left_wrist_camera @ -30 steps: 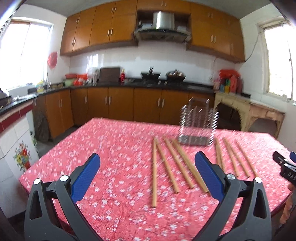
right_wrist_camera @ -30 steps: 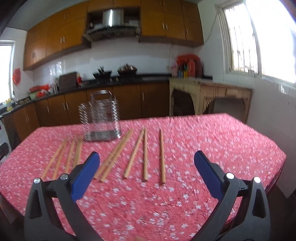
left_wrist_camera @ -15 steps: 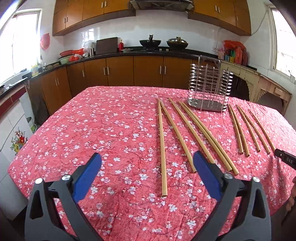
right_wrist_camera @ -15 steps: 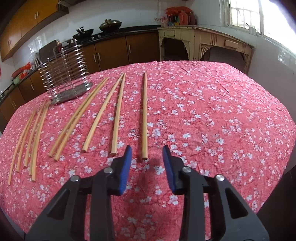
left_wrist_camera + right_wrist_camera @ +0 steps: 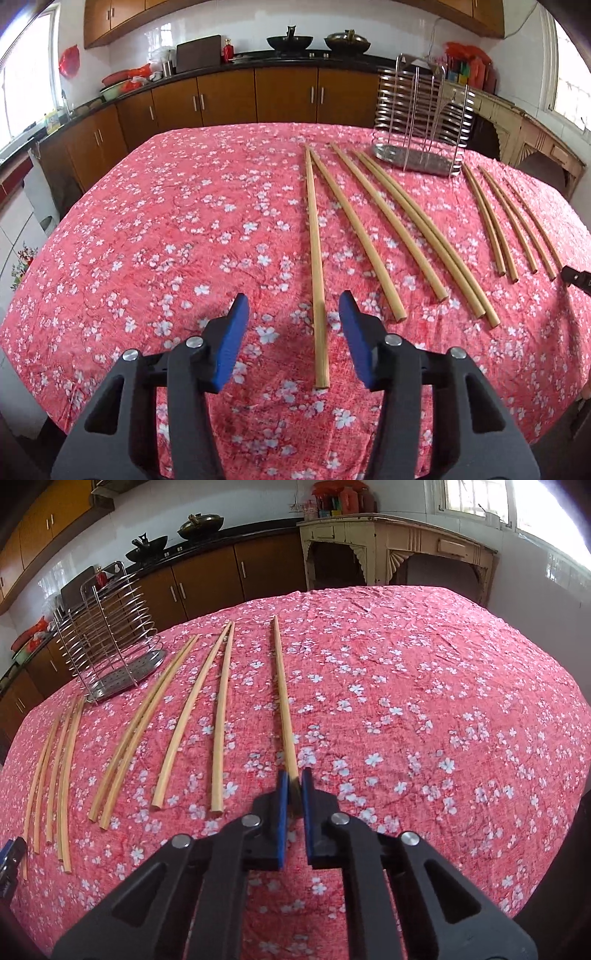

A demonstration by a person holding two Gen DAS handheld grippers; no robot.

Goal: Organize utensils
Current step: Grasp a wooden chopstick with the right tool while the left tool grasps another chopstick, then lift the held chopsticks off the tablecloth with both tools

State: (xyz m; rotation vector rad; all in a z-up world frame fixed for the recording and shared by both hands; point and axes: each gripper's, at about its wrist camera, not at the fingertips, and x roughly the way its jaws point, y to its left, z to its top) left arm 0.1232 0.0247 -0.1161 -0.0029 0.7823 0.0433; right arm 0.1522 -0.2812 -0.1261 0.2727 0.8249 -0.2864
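Several long bamboo chopsticks lie side by side on a table with a red flowered cloth point(image 5: 177, 229). My left gripper point(image 5: 293, 297) hovers low over the near end of the leftmost chopstick point(image 5: 314, 240). Its jaws are closing, the stick lies between them nearer the right pad, and neither pad touches it. My right gripper point(image 5: 294, 775) is shut on the near end of the rightmost chopstick point(image 5: 280, 686). A wire utensil holder point(image 5: 410, 157) point(image 5: 125, 672) stands upright behind the sticks.
The other chopsticks point(image 5: 218, 720) fan out between the two held ends. My right gripper's tip point(image 5: 576, 277) shows at the left view's right edge. Wooden cabinets point(image 5: 229, 96) and a cream side table point(image 5: 399, 535) stand beyond the table's far edge.
Both grippers sank toward the table and tilted down. The left jaws narrowed around the leftmost chopstick's end. The right jaws went from wide open to shut on the rightmost chopstick's end.
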